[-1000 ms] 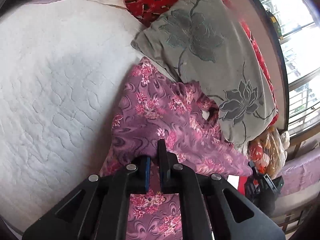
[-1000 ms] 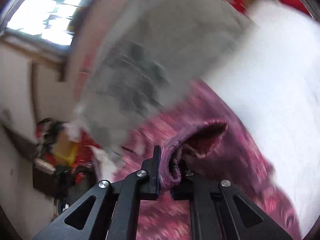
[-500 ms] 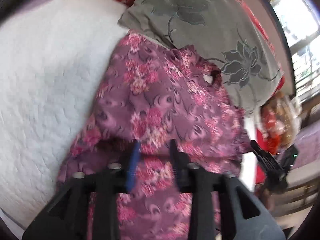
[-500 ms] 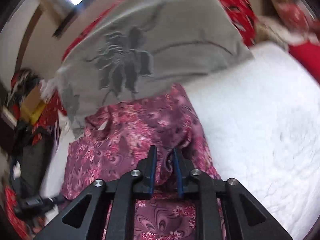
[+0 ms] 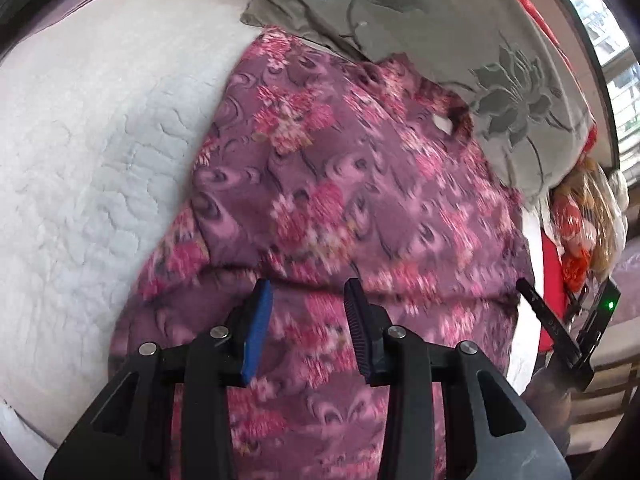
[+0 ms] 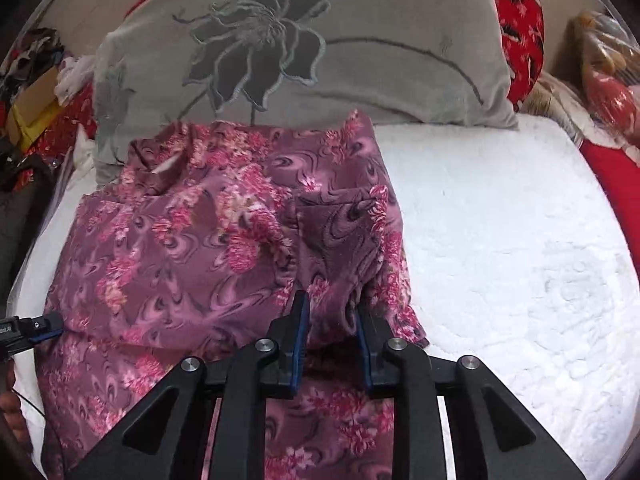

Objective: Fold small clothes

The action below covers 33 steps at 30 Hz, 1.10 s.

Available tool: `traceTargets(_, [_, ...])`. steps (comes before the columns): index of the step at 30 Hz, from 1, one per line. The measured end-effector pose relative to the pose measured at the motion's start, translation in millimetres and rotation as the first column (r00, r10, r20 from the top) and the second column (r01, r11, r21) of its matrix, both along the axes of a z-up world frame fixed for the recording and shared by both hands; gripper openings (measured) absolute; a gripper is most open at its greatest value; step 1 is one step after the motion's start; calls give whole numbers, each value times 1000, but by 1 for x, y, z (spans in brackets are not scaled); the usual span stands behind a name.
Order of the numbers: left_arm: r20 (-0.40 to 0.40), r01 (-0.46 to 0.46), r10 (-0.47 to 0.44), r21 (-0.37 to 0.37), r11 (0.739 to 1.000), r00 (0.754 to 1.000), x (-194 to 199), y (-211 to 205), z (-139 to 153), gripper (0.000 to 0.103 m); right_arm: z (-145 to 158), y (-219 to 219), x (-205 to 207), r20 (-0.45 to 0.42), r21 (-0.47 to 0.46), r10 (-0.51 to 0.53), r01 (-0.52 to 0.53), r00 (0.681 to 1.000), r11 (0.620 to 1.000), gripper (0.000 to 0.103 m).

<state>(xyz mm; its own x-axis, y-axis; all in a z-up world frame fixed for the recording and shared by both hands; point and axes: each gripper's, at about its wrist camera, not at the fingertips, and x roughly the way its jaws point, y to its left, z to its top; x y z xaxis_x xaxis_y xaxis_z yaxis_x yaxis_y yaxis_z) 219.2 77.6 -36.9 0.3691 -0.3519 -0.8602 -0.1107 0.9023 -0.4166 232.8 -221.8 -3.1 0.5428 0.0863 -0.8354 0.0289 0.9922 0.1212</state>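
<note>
1. Lying on the white quilted bed, the soft purple garment with pink flower print touches the grey velvety pillow with dark flowers.
2. The left tongs stand wide apart above the cloth, holding nothing.
3. The right tongs are partly open, with a bunched fold between them.

The left wrist view looks forward and down along the left gripper, close above the purple floral garment, facing the grey flowered pillow with a window at its right edge. The right wrist view sits just as close behind the right gripper, facing that pillow squarely. Both share the garment, the pillow and the white quilted mattress; the left gripper's tip shows at the right view's left edge.
</note>
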Motion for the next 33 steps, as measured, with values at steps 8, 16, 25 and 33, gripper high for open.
traceTargets(8, [-17,103,-102,110,989,995,-48,-26,-12,50,-31,5,-51,-189,-74,135,-151,973,986,38])
traceTargets(16, [-65,133,-131,27,991,989,-97,2,20,51,-3,-32,-116,-156,67,99,-90,983,994,45])
traceTargets(25, [-201,137,-155,-101,985,967,-197,58,-16,54,-43,-85,-254,-242,255,125,-61,962,965,49])
traceTargets(33, [-244,109,-169,-239,965,955,-237,61,-35,60,-99,-105,-284,-235,585,73,81,969,807,54])
